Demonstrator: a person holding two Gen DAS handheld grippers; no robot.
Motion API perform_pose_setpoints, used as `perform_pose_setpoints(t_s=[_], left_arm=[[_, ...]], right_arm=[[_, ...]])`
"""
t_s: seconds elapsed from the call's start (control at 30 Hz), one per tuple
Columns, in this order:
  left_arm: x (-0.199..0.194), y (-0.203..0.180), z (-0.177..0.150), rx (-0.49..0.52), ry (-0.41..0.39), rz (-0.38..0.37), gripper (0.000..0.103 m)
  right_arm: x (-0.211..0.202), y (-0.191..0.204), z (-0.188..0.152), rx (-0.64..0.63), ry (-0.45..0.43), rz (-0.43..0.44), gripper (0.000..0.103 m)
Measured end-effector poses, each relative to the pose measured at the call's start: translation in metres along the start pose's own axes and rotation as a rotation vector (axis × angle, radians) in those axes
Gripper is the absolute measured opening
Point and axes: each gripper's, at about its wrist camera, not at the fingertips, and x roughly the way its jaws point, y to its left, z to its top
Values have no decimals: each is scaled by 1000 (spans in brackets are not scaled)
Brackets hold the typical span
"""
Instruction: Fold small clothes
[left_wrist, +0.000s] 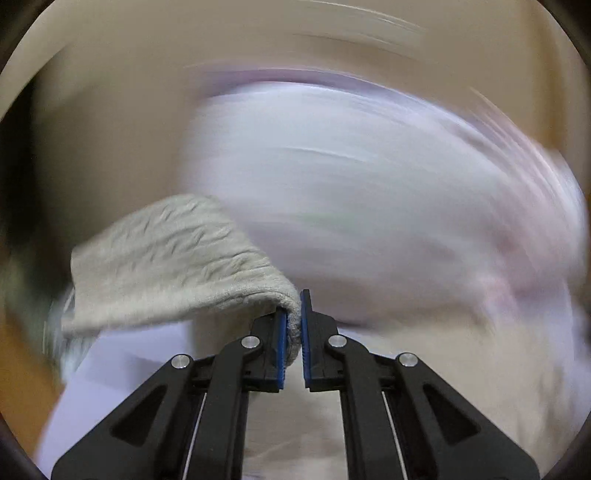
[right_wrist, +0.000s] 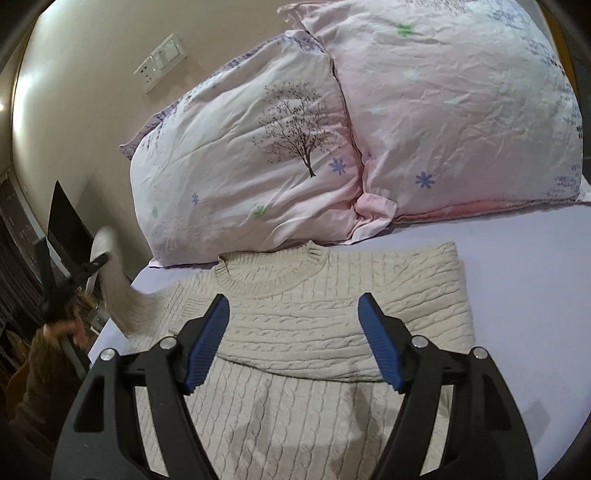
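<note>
Left wrist view close on blurred pillows (left_wrist: 369, 184), right overlooks sweater (right_wrist: 314, 314), pillows shared

left tool (left_wrist: 293, 325) clamped on knit sleeve (left_wrist: 170, 266) | blurred pillow (left_wrist: 369, 177) behind

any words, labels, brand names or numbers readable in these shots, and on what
None can be read.
sweater: plain cable knit, no tag or label showing.
pillows: only printed trees and flowers, no lettering.
wall switch panel: no readable markings.
left tool and right tool: no brand visible.
The left wrist view is too blurred to tell beyond the sleeve.
</note>
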Motion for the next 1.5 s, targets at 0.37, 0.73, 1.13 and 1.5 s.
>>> perform_pose_setpoints(t_s=[0.37, 0.73, 1.13, 1.5], left_arm=[[0, -149, -79, 382, 187, -279, 28], [-16, -44, -97, 129, 248, -144, 52], [-8, -36, -99, 50, 238, -197, 58], [-3, -21, -99, -51, 234, -250, 60]], right_arm=[[36, -56, -6, 245, 151, 23, 53], [48, -74, 4, 308, 133, -106, 31], [138, -35, 36, 60, 256, -274, 21], [97, -55, 27, 238, 233, -74, 42]])
